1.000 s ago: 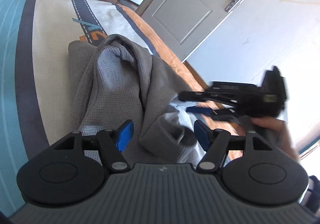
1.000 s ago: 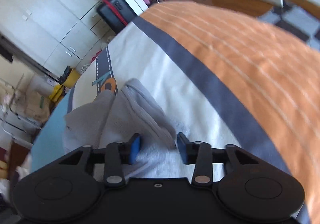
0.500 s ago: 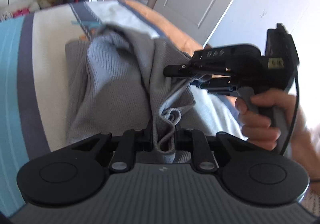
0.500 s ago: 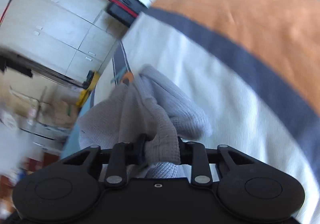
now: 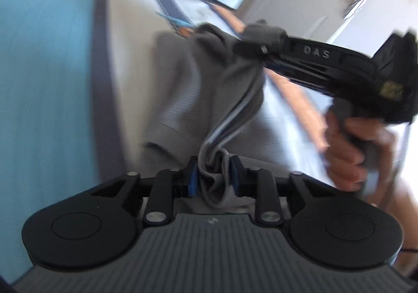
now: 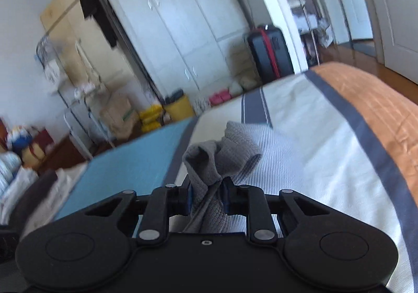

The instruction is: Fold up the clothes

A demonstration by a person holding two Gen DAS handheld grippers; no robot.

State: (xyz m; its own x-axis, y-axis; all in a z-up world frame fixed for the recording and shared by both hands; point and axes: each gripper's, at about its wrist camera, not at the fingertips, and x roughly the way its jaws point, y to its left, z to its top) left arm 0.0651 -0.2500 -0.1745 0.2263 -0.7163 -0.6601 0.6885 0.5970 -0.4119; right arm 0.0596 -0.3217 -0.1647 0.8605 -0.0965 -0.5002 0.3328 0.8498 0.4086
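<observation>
Left wrist: grey garment point(image 5: 214, 99) between fingers point(image 5: 192, 178).

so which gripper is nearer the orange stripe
Right. The right gripper hangs over the orange stripe; the left gripper sits back over the white band. Both jaws are opening, shirt between.
</observation>
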